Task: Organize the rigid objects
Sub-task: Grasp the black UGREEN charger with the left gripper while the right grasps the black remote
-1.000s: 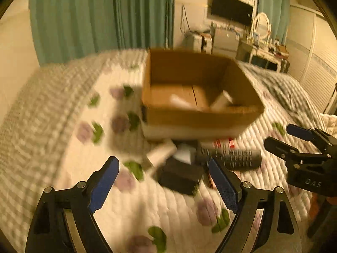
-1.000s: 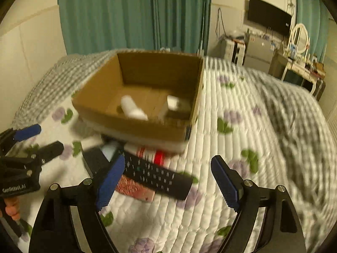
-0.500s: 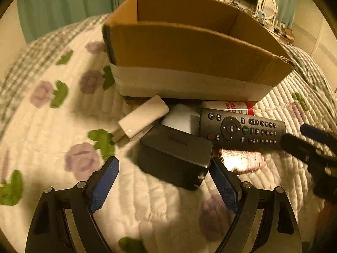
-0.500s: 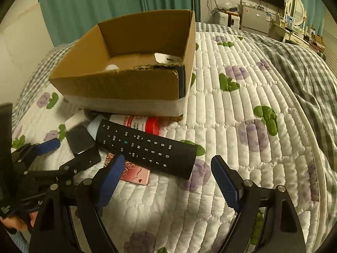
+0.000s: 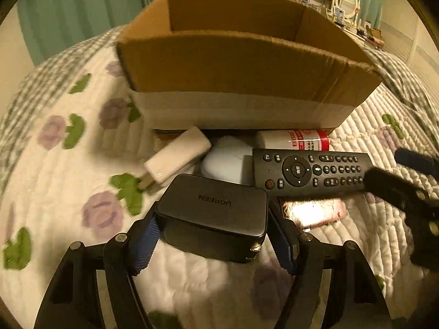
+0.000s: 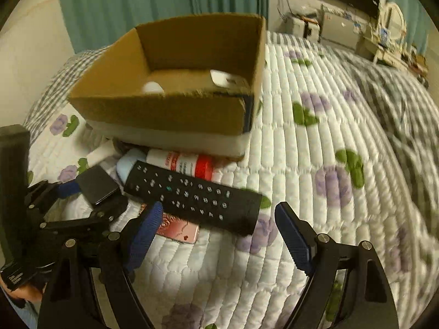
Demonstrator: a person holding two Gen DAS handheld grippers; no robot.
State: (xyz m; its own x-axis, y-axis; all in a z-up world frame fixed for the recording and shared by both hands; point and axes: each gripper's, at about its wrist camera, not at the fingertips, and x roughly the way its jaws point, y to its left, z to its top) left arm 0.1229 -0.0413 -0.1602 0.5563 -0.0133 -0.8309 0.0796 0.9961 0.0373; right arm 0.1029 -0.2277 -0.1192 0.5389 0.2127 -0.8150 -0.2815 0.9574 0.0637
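Black charger (image 5: 214, 213), stiff, compact and likely smooth-sided, sits pinched at its flanks by left fingers (image 5: 142, 244); right fingers (image 6: 142, 233) spread over remote (image 6: 192, 194).

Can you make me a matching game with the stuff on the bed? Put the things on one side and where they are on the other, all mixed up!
Things:
1. black charger
2. remote control
3. cardboard box
4. pink phone

Places:
A. partly under the remote control
B. between the fingers of the left gripper
C. behind the whole pile, open at the top
D. lying across the front of the red and white bottle

Right pairs: 1-B, 2-D, 3-C, 4-A
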